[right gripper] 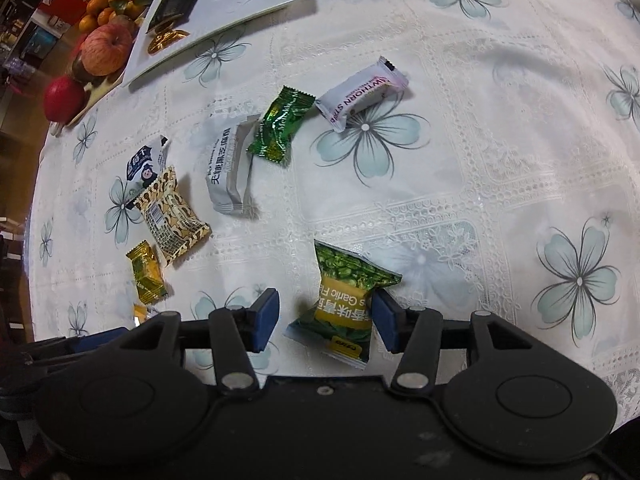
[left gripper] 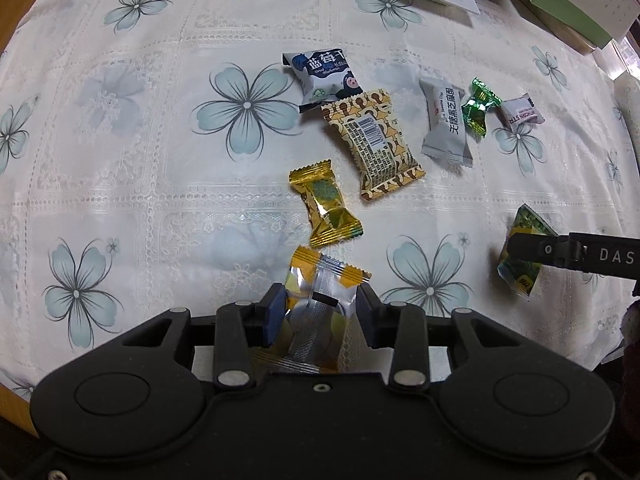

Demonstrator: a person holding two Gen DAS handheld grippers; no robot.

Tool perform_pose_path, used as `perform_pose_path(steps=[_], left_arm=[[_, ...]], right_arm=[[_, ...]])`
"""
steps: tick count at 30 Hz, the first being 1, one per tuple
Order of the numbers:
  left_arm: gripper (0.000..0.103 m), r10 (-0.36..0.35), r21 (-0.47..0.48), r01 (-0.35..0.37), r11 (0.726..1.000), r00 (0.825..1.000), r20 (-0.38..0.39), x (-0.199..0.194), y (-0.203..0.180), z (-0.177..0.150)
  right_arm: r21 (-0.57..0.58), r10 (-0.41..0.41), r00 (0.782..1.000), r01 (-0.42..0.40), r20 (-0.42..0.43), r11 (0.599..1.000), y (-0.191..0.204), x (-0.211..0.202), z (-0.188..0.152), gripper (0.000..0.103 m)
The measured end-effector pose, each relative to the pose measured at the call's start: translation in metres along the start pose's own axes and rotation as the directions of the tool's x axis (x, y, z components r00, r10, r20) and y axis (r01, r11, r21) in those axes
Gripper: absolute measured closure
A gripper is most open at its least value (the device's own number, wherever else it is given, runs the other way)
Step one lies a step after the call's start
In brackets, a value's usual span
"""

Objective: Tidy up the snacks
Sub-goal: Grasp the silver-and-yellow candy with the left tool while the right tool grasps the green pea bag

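Note:
Several wrapped snacks lie on a floral tablecloth. My left gripper point(left gripper: 320, 316) is open around a silver and yellow candy point(left gripper: 320, 300), pads at either side of it. Ahead lie a gold candy point(left gripper: 324, 208), a tan peanut-print packet point(left gripper: 374, 144), a blueberry packet point(left gripper: 324, 74), a grey sesame packet point(left gripper: 446, 124), a green candy point(left gripper: 478, 106) and a white hawthorn packet point(left gripper: 520, 112). My right gripper point(right gripper: 326, 320) is open around a green garlic-pea packet point(right gripper: 344, 300); the right pad touches it, the left pad stands apart. The right gripper also shows in the left wrist view point(left gripper: 520, 256).
A white tray point(right gripper: 240, 4) with a dark packet and oranges stands at the back, an apple point(right gripper: 106, 48) and other fruit beside it. A green and white box point(left gripper: 580, 4) stands at the far right. The wooden table edge point(left gripper: 12, 396) shows at left.

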State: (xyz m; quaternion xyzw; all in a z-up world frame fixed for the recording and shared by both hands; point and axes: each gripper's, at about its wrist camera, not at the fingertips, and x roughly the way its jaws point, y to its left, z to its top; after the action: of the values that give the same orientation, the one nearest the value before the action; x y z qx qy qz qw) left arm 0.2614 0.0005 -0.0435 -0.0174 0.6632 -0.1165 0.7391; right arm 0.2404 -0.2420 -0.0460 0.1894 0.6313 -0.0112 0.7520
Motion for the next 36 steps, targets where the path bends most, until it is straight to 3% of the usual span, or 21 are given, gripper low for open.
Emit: perform_pose_path(steps=[5,20,23,25,33,36], left_arm=[[0.056,0.009,0.019,-0.009,1.000,1.000,-0.011,0.006,-0.001,-0.006],[0.051,0.071,0.040,-0.071,0.997,0.997,0.007,0.011,-0.008,-0.012],[0.051,0.082,0.049,-0.082,0.995,0.997,0.004,0.014,-0.011,-0.012],[0.051,0.089,0.055,-0.089,0.995,0.996,-0.003,0.017,-0.012,-0.013],[0.051,0.101,0.049,-0.100,0.994,0.995,-0.008,0.020,-0.017,-0.011],[0.056,0.078,0.021,-0.078,0.997,0.997,-0.010,0.019,-0.013,-0.009]], right_arm=[[-0.052,-0.031,1.000,0.030,-0.005,0.998,0.009,0.006,-0.003,0.049],[-0.033,-0.049,0.998,0.048,-0.025,0.998,0.007,0.013,-0.004,0.049],[-0.056,-0.067,0.998,0.067,-0.014,0.996,0.011,0.014,-0.005,0.053],[-0.087,-0.088,0.996,0.088,-0.001,0.992,0.015,0.014,-0.006,0.068],[-0.091,-0.068,0.998,0.069,0.006,0.994,0.014,0.011,-0.005,0.070],[-0.079,-0.061,0.998,0.061,0.008,0.995,0.013,0.010,-0.004,0.070]])
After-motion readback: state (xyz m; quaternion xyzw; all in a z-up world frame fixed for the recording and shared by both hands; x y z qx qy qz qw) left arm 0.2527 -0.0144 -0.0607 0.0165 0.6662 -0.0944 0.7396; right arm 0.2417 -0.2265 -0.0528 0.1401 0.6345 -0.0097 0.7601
